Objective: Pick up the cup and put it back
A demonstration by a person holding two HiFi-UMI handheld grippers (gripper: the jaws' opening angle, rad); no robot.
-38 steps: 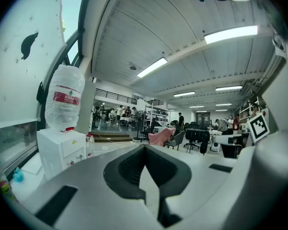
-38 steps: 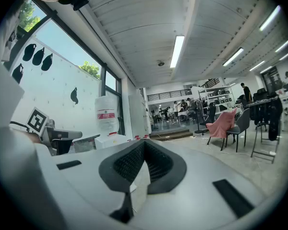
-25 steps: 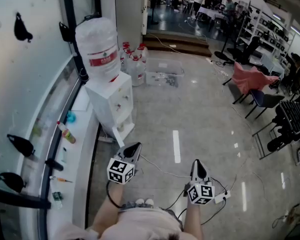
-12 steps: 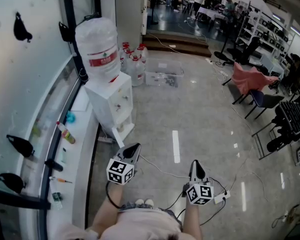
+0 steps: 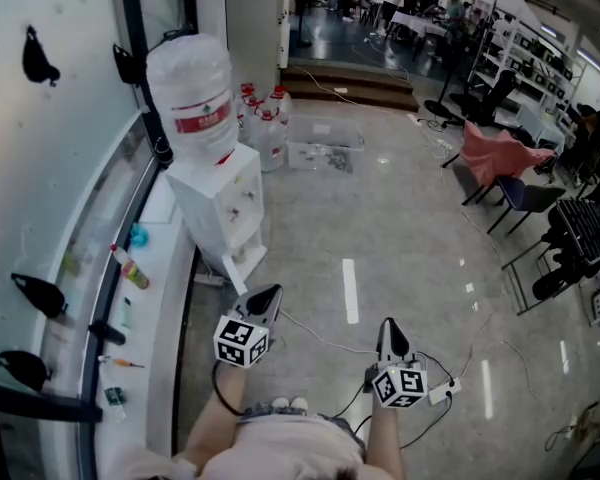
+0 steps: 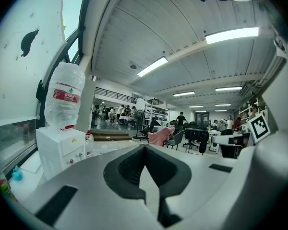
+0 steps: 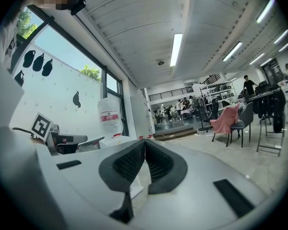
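Note:
No cup shows in any view. My left gripper [image 5: 268,295] is held low in front of the person, shut and empty, its tip towards a white water dispenser [image 5: 223,203] that carries a big clear bottle [image 5: 190,98]. My right gripper [image 5: 390,328] hangs to its right over the floor, also shut with nothing held. In the left gripper view the pads meet at the tip of the left gripper [image 6: 145,147], and the dispenser [image 6: 60,147] stands at far left. The right gripper view has the right gripper [image 7: 145,143] closed, with the dispenser's bottle [image 7: 110,119] behind it.
A window ledge [image 5: 170,298] on the left carries a small bottle [image 5: 130,265] and other small items. Spare water bottles [image 5: 265,128] and a clear plastic box [image 5: 327,146] stand behind the dispenser. Cables [image 5: 320,333] cross the floor, and a chair with pink cloth [image 5: 500,158] is at right.
The head view has shifted very slightly. Both grippers stay where they were, shut.

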